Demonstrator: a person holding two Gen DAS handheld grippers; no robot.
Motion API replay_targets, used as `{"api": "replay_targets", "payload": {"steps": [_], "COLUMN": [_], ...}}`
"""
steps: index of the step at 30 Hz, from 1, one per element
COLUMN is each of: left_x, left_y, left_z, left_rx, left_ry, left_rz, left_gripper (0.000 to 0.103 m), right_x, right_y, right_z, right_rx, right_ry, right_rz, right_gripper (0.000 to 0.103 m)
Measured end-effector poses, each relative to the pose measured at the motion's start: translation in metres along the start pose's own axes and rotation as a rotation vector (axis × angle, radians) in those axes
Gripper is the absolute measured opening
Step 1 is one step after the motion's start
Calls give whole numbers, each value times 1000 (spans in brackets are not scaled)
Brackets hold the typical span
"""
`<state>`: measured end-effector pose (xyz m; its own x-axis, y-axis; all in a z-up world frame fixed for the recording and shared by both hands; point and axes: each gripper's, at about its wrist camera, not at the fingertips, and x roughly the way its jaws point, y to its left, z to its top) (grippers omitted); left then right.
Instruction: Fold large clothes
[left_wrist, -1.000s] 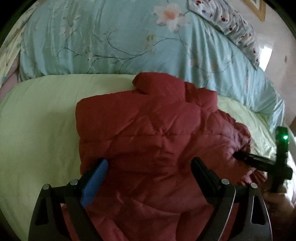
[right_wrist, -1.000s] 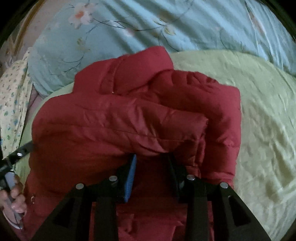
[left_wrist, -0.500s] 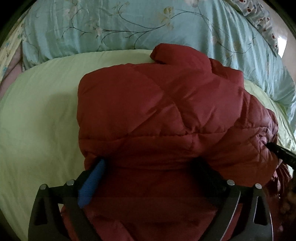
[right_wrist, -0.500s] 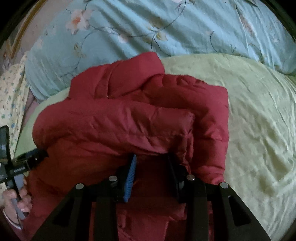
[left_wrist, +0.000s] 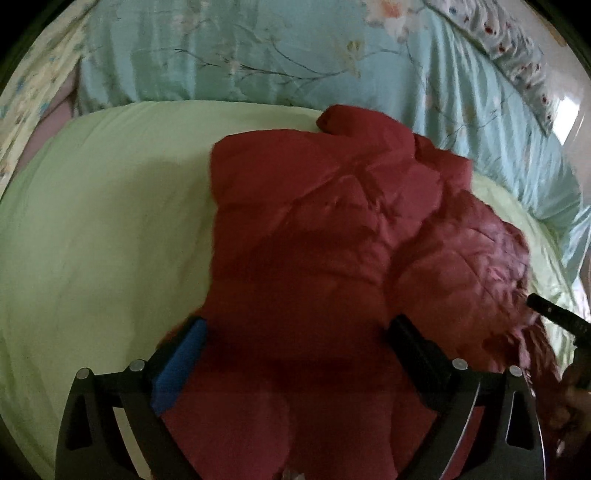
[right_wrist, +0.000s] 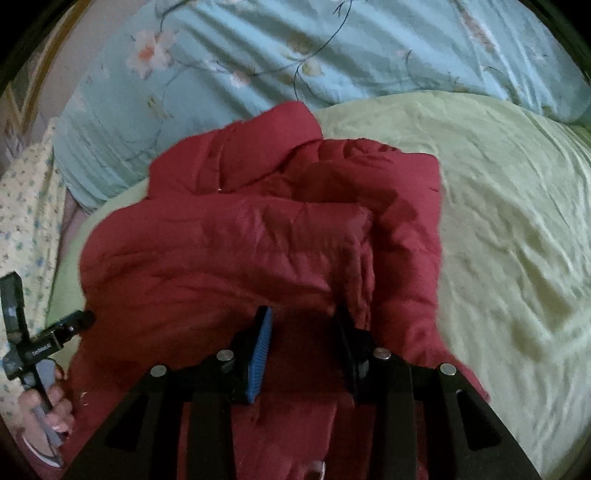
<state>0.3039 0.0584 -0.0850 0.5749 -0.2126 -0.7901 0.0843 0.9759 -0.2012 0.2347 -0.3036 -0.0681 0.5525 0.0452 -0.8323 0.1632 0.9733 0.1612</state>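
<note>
A red quilted jacket (left_wrist: 332, 240) lies bunched on a pale green sheet (left_wrist: 103, 240), its collar end toward a light blue floral quilt (left_wrist: 258, 55) at the far side; part of the jacket is folded over itself, forming a thick layered roll across the middle. The left gripper (left_wrist: 295, 343) sits low over the near edge of the jacket with its fingers wide apart, the red fabric spreading between them without being pinched. The right gripper (right_wrist: 301, 328) has its fingers drawn close, with a fold of the jacket (right_wrist: 258, 240) bunched between the blue pad (right_wrist: 260, 350) and the black finger; the grip appears clamped on that fold. The person's left hand (right_wrist: 51, 406) shows at the left edge of the right wrist view.
</note>
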Motion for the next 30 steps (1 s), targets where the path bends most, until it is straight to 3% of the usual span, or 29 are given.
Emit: {"api": "replay_targets", "payload": {"steps": [3,10,15,21,30], "left_x": [-24,-74,-114,-153,-178], "left_y": [4,9,21,28,21], "left_z": [-17,-63,-96,-121,-144], "left_rx": [0,18,-1,0,65], "left_ry": [-9,3,4,-12,-41], "left_rz": [-1,24,14,20,44], "left_gripper": [99,99,99,99,100], "right_x": [-27,-83,-117,-157,-179], "right_y": [2,6,-4,-28,-31], "right_z": [-15,-51,-76,-114,-155], "right_rx": [2,-14,-11,49,78], "right_ry": [11,20,19,15,32], "right_rz": [35,63,31,-20,1], "right_gripper": [49,56,67,73,82]}}
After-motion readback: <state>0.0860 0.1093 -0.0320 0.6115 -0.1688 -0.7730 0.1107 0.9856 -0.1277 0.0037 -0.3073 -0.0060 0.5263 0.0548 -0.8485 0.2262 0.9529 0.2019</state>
